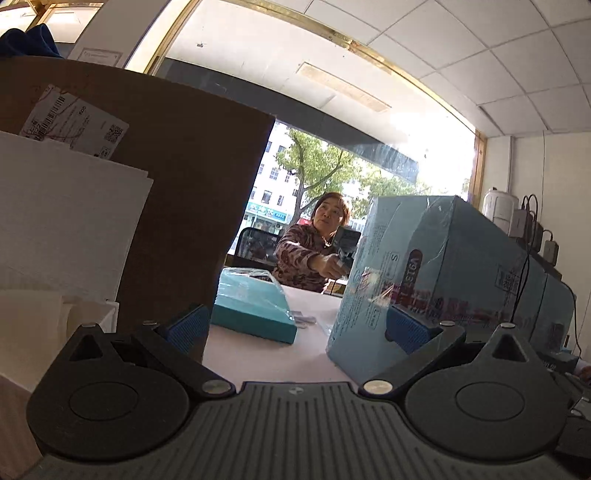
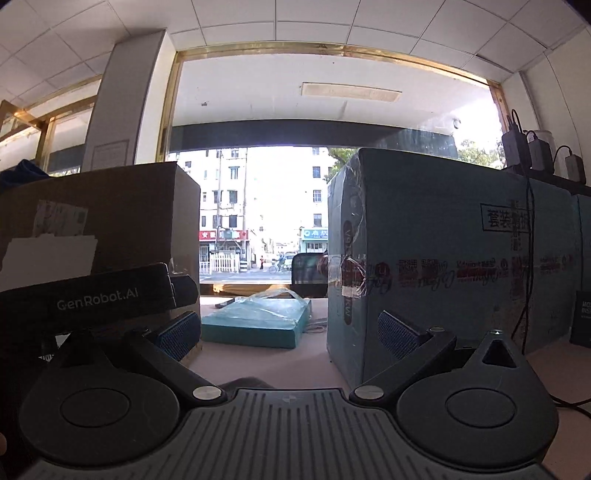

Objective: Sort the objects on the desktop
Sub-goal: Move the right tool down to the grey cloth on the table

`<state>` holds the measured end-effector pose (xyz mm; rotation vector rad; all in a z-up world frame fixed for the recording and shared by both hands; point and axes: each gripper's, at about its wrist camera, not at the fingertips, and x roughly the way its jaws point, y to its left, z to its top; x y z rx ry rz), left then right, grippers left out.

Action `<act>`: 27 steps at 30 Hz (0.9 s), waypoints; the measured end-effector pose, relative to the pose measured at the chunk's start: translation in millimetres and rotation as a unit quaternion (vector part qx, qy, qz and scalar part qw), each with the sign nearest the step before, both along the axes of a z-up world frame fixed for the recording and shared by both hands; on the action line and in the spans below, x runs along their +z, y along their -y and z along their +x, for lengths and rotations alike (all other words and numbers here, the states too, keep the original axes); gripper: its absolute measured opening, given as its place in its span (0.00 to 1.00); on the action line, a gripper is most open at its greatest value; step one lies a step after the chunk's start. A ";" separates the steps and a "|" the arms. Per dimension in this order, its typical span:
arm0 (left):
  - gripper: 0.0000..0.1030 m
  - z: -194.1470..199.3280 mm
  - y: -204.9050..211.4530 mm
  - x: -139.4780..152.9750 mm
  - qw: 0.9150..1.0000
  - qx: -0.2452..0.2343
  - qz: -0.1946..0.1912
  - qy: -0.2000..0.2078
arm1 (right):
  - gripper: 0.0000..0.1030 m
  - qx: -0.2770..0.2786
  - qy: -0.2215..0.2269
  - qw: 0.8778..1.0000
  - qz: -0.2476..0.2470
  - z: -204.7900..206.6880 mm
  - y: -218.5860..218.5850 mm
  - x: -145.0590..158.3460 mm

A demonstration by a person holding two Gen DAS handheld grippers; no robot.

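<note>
A street-front office or small shop room is indicated. A wide shopfront window (image 2: 280, 206) framed in brass-coloured trim is seen, with a street, shop signs and apartment blocks beyond it. Overhead, a grid of white ceiling tiles (image 2: 258, 22) is visible. Stock-like goods are stacked on the pale desktop (image 2: 258, 362) — a brown cardboard carton (image 1: 177, 206) bearing a shipping label, and large blue printed cartons (image 2: 461, 251). Chargers with trailing cables (image 2: 524, 147) are lined along a side shelf.

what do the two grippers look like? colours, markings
Both alike: left gripper and right gripper have black linkage arms on round black pivot discs with silver pins, a ribbed grey base plate, and blue textured finger pads. In the right view, the left gripper's black body reads "GenRobot.AI" in white.
</note>
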<state>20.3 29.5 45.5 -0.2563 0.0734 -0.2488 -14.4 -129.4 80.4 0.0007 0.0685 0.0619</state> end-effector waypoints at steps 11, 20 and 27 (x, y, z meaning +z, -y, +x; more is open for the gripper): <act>1.00 4.6 5.5 -3.7 1.000 -0.006 0.015 -0.025 | 1.00 -0.025 -0.044 0.999 -0.004 7.5 3.8 -0.3; 1.00 9.3 5.4 -5.3 0.999 -0.013 0.003 -0.039 | 1.00 -0.073 -0.076 0.993 0.050 14.1 24.5 -4.8; 1.00 11.1 3.7 -6.4 0.998 -0.014 0.010 -0.056 | 1.00 -0.098 -0.110 0.982 0.117 21.7 47.6 -10.2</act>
